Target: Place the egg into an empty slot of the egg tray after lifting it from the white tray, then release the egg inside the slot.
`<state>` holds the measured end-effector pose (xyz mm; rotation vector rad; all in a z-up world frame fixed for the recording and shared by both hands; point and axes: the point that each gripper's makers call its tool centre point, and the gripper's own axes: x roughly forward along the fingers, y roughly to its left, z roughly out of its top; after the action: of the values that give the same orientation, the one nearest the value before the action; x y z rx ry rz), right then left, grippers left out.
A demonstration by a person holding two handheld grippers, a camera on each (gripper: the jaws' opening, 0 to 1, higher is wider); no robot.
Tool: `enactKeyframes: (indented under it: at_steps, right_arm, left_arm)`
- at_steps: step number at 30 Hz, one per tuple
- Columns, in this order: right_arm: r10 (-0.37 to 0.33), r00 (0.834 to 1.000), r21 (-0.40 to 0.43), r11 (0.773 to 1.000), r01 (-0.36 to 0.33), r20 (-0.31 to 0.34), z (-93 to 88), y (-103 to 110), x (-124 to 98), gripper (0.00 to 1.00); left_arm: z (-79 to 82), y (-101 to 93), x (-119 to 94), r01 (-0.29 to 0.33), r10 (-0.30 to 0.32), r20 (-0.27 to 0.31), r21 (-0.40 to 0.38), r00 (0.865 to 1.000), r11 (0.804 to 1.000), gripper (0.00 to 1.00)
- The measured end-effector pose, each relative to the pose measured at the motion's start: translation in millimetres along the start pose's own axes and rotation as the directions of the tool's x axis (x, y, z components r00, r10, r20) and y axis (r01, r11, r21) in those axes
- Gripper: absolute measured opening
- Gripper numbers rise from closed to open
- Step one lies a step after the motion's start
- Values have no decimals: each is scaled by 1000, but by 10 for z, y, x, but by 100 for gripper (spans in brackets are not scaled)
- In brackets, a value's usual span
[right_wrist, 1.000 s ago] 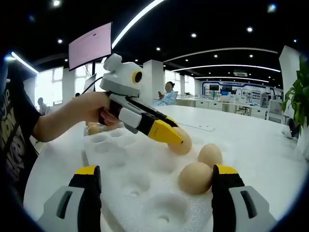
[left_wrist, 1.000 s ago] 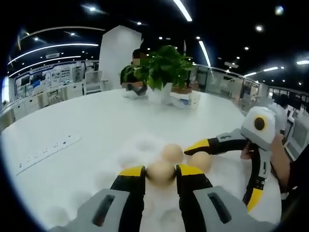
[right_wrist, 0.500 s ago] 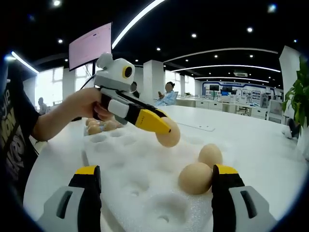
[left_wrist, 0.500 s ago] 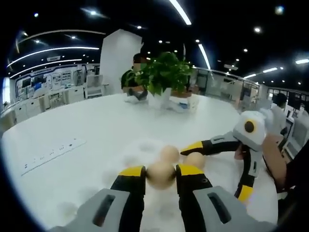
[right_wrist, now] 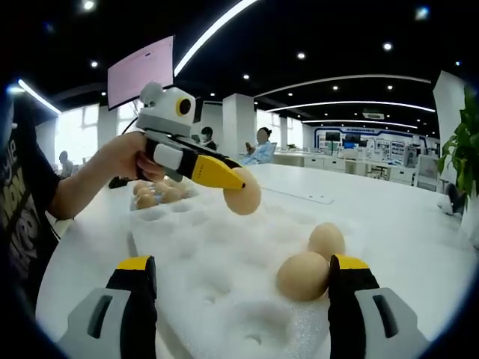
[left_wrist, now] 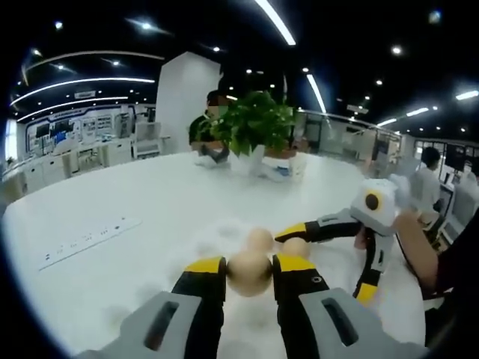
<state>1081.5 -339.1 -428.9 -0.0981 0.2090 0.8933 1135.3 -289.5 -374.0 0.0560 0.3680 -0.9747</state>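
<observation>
In the left gripper view, the left gripper (left_wrist: pixel 249 271) has its yellow-tipped jaws clamped on a tan egg (left_wrist: pixel 249 272), carried clear above the white foam egg tray (left_wrist: pixel 224 232) on the broad white worktop (left_wrist: pixel 135 202). Just beyond the held egg, two more eggs (left_wrist: pixel 260 240) sit in neighbouring slots of the tray, with the right gripper (left_wrist: pixel 329 247) reaching in beside them from the right, a person's hand (left_wrist: pixel 400 224) on its grip. A power strip (left_wrist: pixel 90 241) lies flat on the worktop well to the left, and a leafy potted plant (left_wrist: pixel 254 123) stands at the far edge with a seated person behind it. In the right gripper view, the right gripper (right_wrist: pixel 243 284) is spread wide with nothing between its jaws, straddling the dimpled egg tray (right_wrist: pixel 209 277); an egg (right_wrist: pixel 303 275) rests in a slot just inside its right jaw and another egg (right_wrist: pixel 326 241) sits just behind that one. Farther off, the left gripper (right_wrist: pixel 238 187), held in a hand (right_wrist: pixel 123 161), grips the lifted egg (right_wrist: pixel 242 197) in the air over the tray. Behind it, a low tray of eggs (right_wrist: pixel 153 196) sits on the worktop (right_wrist: pixel 404 217), with a wall screen (right_wrist: pixel 140 71) overhead in the office beyond.
</observation>
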Motion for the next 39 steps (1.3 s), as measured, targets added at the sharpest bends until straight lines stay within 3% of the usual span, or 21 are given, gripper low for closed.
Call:
enactKeyframes:
  at_steps: [39]
  right_arm:
    - [6,1000,-1,1000,-6,7,4,80,18,100]
  left_arm:
    - [-66,269,-956,-112,111,36,22,993,993,23]
